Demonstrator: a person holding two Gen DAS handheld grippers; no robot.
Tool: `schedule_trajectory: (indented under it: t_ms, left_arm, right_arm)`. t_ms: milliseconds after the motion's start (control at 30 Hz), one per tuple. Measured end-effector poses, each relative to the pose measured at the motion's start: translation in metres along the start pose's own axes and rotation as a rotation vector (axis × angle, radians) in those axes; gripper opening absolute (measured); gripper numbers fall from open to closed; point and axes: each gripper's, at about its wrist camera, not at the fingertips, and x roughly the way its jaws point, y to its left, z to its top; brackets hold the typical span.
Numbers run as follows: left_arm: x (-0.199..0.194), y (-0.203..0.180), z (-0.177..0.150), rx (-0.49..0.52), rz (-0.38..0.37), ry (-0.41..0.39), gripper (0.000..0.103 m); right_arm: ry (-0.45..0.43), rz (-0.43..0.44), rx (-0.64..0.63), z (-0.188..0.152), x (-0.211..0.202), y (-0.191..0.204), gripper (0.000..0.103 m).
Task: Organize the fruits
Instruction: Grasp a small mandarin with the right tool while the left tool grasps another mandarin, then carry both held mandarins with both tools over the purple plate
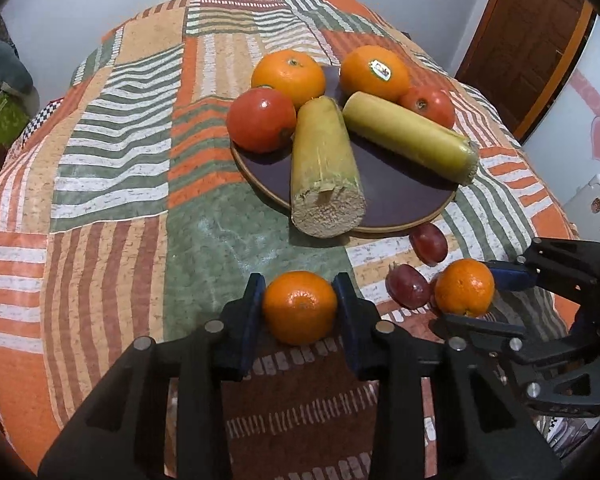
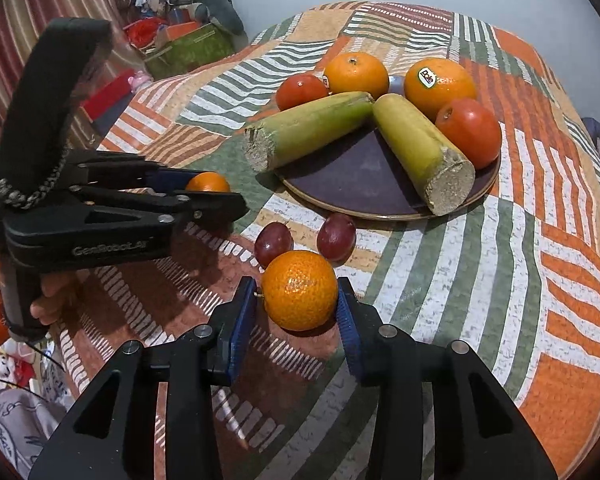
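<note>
A patchwork cloth (image 1: pixel 112 168) in orange, green and white stripes covers the counter, with a pale wall behind and a wooden door (image 1: pixel 528 40) at the far right. Toward the far side sits a dark plate (image 1: pixel 384 200) carrying two oranges, one plain (image 1: pixel 288 76) and one with a sticker (image 1: pixel 374 72), two tomatoes (image 1: pixel 260 120) (image 1: pixel 428 106), and two thick yellow-green cut stalks (image 1: pixel 324 164) (image 1: pixel 410 138) lying side by side. Just in front of the plate's near rim, two red grapes (image 1: pixel 428 242) (image 1: pixel 407 285) rest on the cloth. The left gripper (image 1: pixel 300 308) has its blue-padded fingers (image 1: pixel 248 320) closed against both sides of a small mandarin (image 1: pixel 299 307) that sits on the cloth on the near side. To its right, the right gripper (image 2: pixel 298 304) has its fingers (image 2: pixel 240 320) on either side of a second mandarin (image 2: pixel 299 290), touching or nearly touching it, just in front of the grapes; whether they truly clamp it I cannot tell. In the right wrist view a hand (image 2: pixel 48 300) holds the left gripper's handle at the left edge.
</note>
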Motion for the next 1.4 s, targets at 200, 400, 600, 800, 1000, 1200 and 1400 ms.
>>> schedule_trajectory:
  t_ms: [200,400,600,800,1000,1200,1400]
  left_arm:
    - [-0.016,0.000,0.001,0.000,-0.013,-0.030,0.035]
    - [-0.030,-0.002,0.011,-0.001,-0.018,-0.072,0.035]
    - [-0.042,-0.012,0.027,0.010,-0.033,-0.115,0.035]
    - [-0.045,-0.018,0.041,0.016,-0.045,-0.138,0.035]
    - [-0.039,-0.014,0.045,0.010,-0.036,-0.145,0.035]
    - [-0.030,-0.002,0.048,-0.018,-0.033,-0.130,0.035]
    - [-0.023,0.007,0.052,-0.032,-0.029,-0.124,0.035]
  right_arm:
    - [-0.016,0.001,0.005,0.002,-0.006,-0.001,0.033]
    - [-0.061,0.001,-0.003,0.009,-0.023,-0.002,0.033]
    - [-0.111,-0.031,-0.006,0.024,-0.039,-0.010,0.033]
    - [-0.150,-0.051,-0.002,0.041,-0.044,-0.018,0.033]
    - [-0.150,-0.070,-0.020,0.063,-0.033,-0.024,0.033]
    - [-0.136,-0.069,-0.017,0.079,-0.015,-0.033,0.033]
    - [-0.121,-0.048,-0.008,0.081,-0.003,-0.034,0.033]
